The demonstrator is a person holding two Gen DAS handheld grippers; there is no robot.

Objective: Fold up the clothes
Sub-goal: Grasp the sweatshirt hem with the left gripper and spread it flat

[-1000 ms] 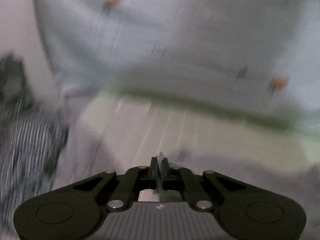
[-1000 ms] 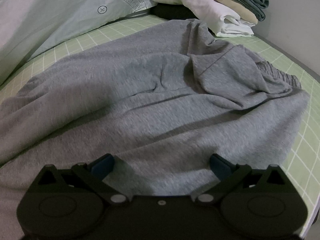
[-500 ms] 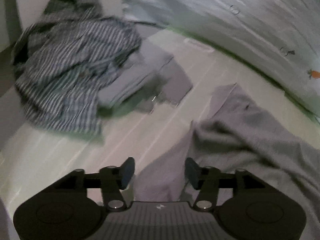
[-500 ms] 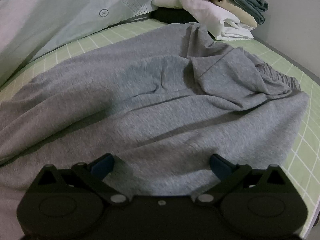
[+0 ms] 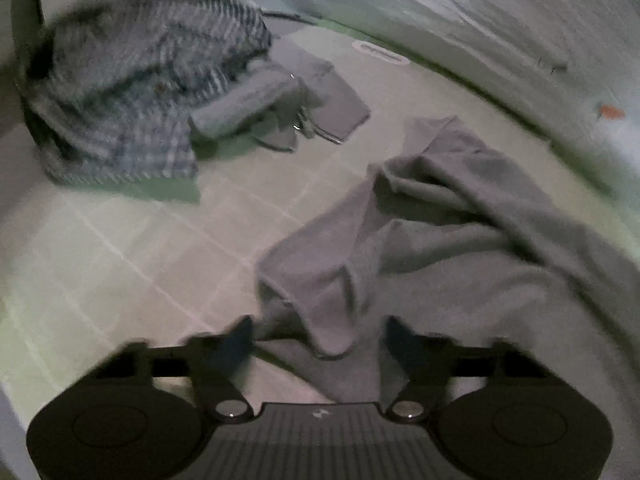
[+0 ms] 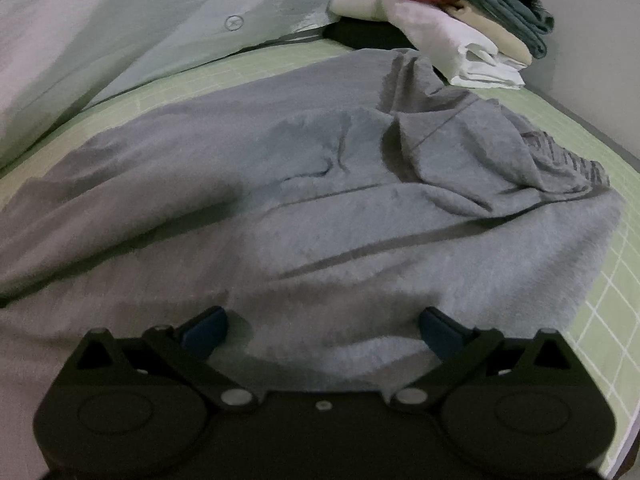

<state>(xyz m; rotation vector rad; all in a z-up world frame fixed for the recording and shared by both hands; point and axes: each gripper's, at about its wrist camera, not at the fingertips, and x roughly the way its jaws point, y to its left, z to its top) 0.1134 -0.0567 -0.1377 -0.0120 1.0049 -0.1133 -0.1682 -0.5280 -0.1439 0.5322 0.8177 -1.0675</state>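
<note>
A grey sweatshirt (image 6: 320, 208) lies spread and wrinkled on the green grid mat (image 6: 592, 320). In the left wrist view its rumpled end (image 5: 440, 240) lies bunched on the mat (image 5: 120, 260). My left gripper (image 5: 320, 340) is open, its jaws standing on either side of a fold of the grey cloth, not closed on it. My right gripper (image 6: 322, 332) is open wide and hovers low over the sweatshirt's near part, holding nothing.
A striped blue shirt (image 5: 132, 92) and a folded grey garment (image 5: 304, 96) lie at the mat's far left. A stack of folded clothes (image 6: 448, 28) sits at the far right corner. A pale sheet (image 6: 140, 28) rises behind the mat.
The left gripper was shut a second ago and has opened; it swung away from the sheet and dropped down onto the sweatshirt's end. The right gripper has hardly moved.
</note>
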